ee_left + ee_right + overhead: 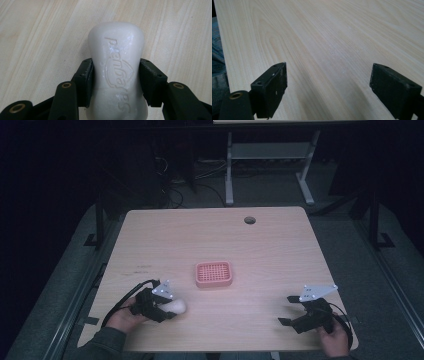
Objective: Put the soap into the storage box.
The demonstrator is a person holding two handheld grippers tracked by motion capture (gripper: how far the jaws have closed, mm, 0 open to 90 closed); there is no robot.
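Soap (117,72), a white bar, sits clamped between the left gripper's (167,309) pads at the table's (280,250) near-left part. Beyond it, a pink dish (213,274) holds nothing. Right gripper (289,311) gapes wide, holding nothing.

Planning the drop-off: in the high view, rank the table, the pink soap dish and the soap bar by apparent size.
1. Wooden table, by far the largest.
2. Pink soap dish.
3. White soap bar, partly hidden by the left gripper, so its full size is unsure.
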